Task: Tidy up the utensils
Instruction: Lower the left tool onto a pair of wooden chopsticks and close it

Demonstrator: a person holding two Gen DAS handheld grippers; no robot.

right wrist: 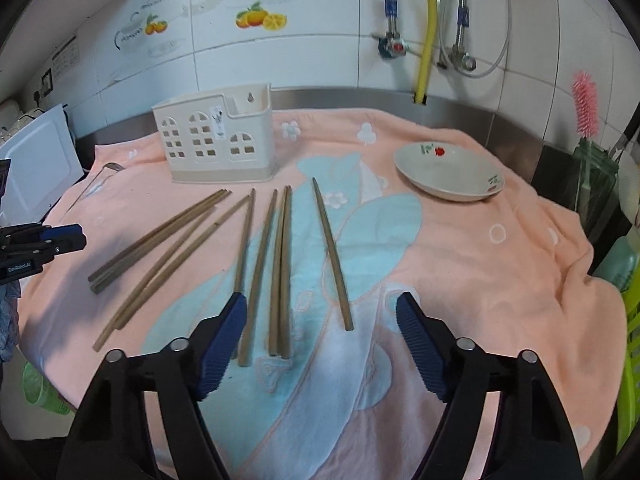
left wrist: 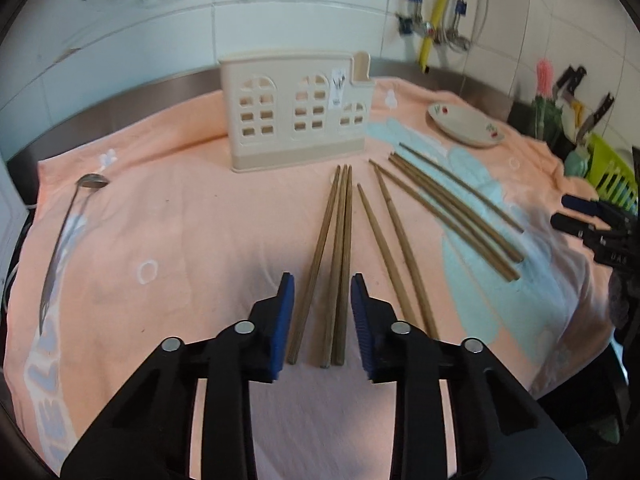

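Chopsticks are spread on the towel-covered surface; three are straddled, ungripped, by the narrowed left tongs, several by the wider-open right tongs.

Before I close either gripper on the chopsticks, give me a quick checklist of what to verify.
1. Left gripper straddles three chopsticks: ok.
2. Its pads press on them: not ok, gaps both sides.
3. Right gripper over the four-chopstick group: ok, jaws wide.
4. Holder upright on the towel: ok.
5. Holder's compartments free inside: cannot tell.
6. Spoon clear of both grippers: ok.
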